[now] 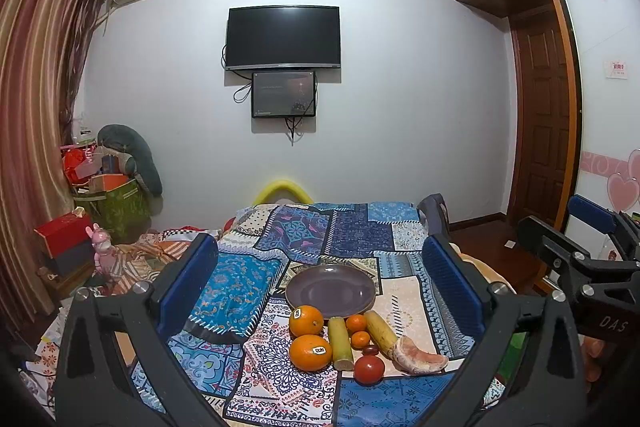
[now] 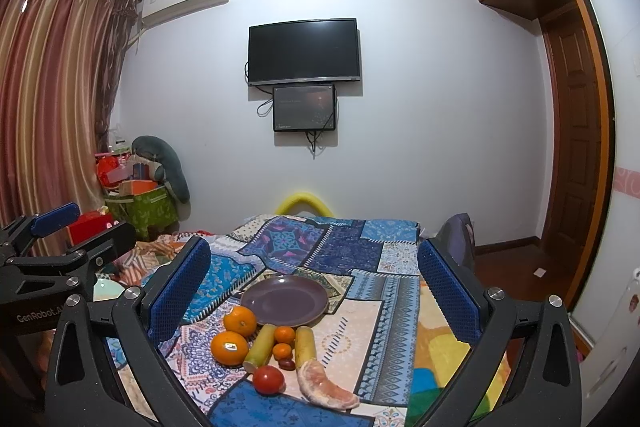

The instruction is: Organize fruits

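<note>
A purple plate (image 1: pixel 312 295) (image 2: pixel 264 303) sits on the patchwork cloth. In front of it lie two oranges (image 1: pixel 310 351) (image 2: pixel 229 347), two small mandarins (image 1: pixel 356 323) (image 2: pixel 285 334), two yellow-green cane pieces (image 1: pixel 340 343) (image 2: pixel 260 345), a red tomato (image 1: pixel 369 369) (image 2: pixel 268 379), a dark date (image 1: pixel 370 349) (image 2: pixel 286 363) and a pomelo segment (image 1: pixel 418 357) (image 2: pixel 326 385). My left gripper (image 1: pixel 320 283) is open and empty, above and short of the fruit. My right gripper (image 2: pixel 314 287) is open and empty too, to the right of the left one.
The patchwork cloth (image 1: pixel 352 235) covers a bed that runs toward the far wall. Boxes and bags (image 1: pixel 108 195) pile up at the left by the curtain. A wooden door (image 1: pixel 544 131) and wardrobe stand at the right. The right gripper's body (image 1: pixel 588 267) shows at the left view's right edge.
</note>
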The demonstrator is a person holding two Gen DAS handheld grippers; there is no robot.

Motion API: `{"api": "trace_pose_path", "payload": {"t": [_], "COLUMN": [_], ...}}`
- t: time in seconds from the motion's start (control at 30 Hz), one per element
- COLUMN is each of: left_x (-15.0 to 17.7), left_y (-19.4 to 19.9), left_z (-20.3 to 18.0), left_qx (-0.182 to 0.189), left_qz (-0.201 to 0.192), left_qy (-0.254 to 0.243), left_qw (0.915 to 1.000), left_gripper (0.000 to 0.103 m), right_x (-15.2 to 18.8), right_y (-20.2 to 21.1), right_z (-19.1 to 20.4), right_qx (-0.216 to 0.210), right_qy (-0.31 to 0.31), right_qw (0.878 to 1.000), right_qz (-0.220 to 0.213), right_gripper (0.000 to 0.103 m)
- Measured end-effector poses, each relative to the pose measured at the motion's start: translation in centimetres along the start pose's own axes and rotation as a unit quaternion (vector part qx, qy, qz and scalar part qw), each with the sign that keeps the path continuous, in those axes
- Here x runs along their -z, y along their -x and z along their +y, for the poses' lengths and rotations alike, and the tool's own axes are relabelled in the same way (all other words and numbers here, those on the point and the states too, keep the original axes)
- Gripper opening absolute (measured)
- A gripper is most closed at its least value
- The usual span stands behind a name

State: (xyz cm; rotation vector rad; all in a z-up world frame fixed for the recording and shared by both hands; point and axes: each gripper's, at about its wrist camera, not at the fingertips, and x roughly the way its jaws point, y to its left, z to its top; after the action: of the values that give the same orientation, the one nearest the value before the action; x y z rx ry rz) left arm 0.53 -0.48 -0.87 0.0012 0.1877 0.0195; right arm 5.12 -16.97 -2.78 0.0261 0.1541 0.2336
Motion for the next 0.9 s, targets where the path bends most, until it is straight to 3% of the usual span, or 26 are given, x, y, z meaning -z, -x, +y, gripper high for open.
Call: {"api": "trace_pose_path", "payload": {"t": [0.47,0.9], "left_x": [0.7,2.7], "left_y": [-1.0,-5.8], "left_z": [-0.1,1.3], "left_qx": [-0.002,-0.015], "left_qz": [0.008,0.059], "left_qy": [-0.001,0.001], "left_qw": [1.0,0.9981], "left_gripper": [0.103,0.103], "right_x": [0.6,3.1], "right_y": [-0.6,-4.5], "right_z": [-0.3,-2.0], "right_qx": [-0.003,0.004], "right_qy": [-0.004,-0.018], "right_qw": [1.0,0.997], "right_qz": [0.01,0.076], "right_gripper": [0.103,0.103]}}
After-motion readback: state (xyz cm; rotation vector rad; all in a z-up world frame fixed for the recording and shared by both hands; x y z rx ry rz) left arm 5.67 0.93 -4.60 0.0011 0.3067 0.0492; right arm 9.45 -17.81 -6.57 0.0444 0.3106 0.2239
